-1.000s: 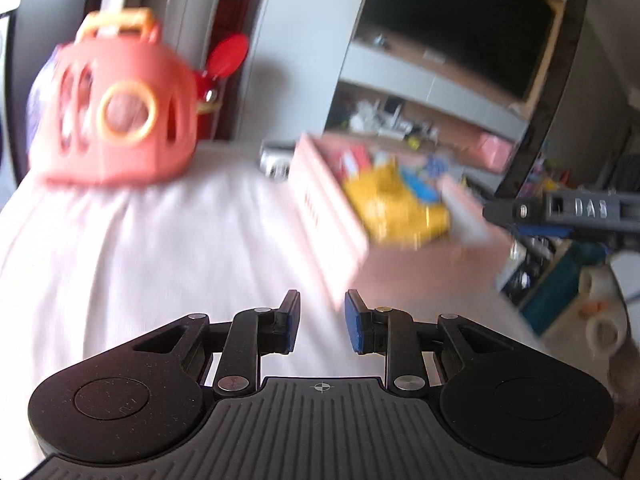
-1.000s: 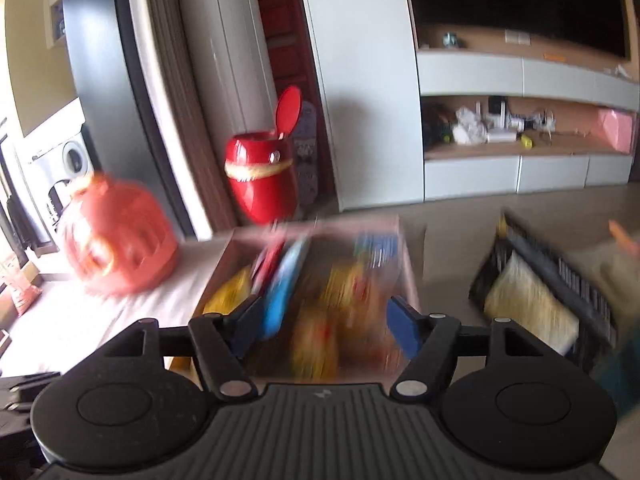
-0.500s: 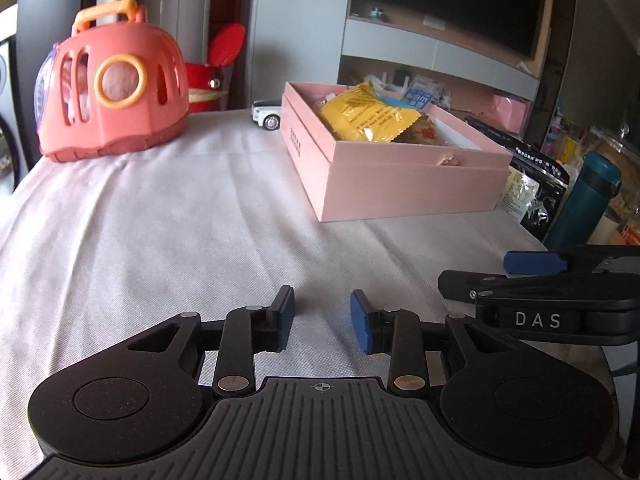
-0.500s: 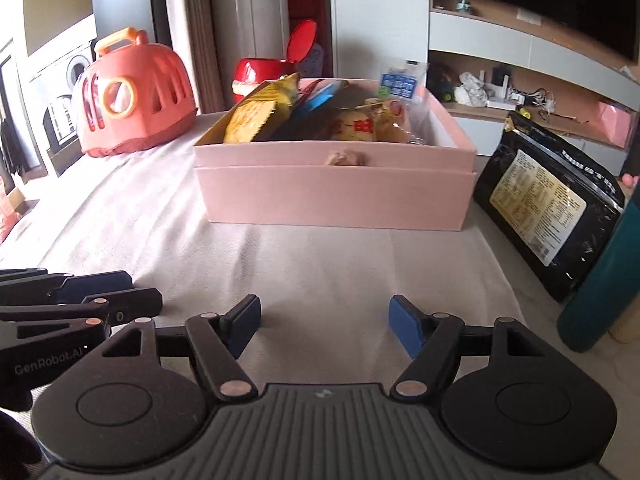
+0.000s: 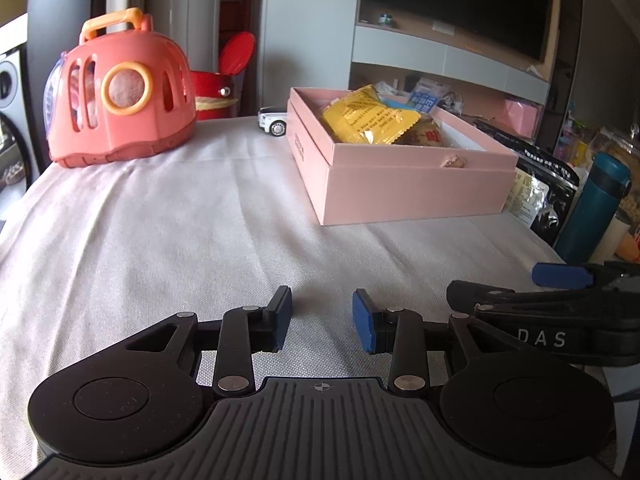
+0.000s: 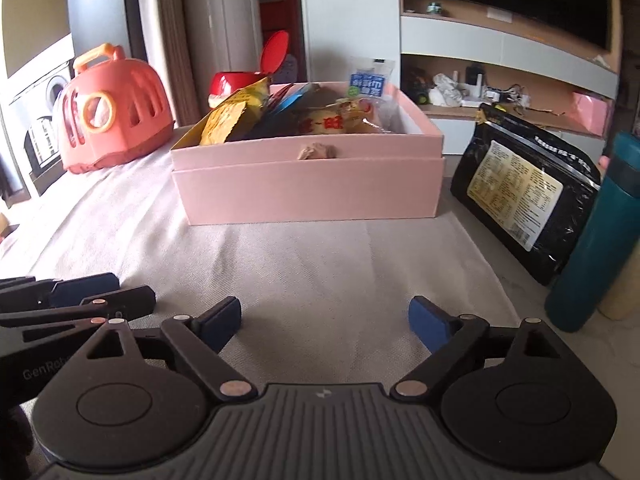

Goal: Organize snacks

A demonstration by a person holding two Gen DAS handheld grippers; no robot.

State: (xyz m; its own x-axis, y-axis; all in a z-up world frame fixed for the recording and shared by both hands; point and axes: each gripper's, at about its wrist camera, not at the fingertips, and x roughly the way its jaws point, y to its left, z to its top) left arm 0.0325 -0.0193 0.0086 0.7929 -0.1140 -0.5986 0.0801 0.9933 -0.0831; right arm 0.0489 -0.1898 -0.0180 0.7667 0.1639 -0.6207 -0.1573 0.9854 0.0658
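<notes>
A pink box (image 5: 400, 184) (image 6: 308, 188) stands on the cloth-covered table and holds several snack packets, with a yellow packet (image 5: 368, 118) (image 6: 228, 124) on top. My left gripper (image 5: 322, 320) is open and empty, low over the cloth, well short of the box. My right gripper (image 6: 325, 318) is open wide and empty, also low over the cloth in front of the box. Each gripper shows at the edge of the other's view.
An orange toy carrier (image 5: 120, 92) (image 6: 116, 108) stands at the far left. A white toy car (image 5: 274, 120) sits behind the box. A black bag (image 6: 524, 196) and a teal bottle (image 6: 596, 232) stand right of the box. A red bin (image 5: 216, 88) is beyond the table.
Both grippers swung back from over the box and came down low to the cloth. In the last half second they have hardly moved. Both stayed open.
</notes>
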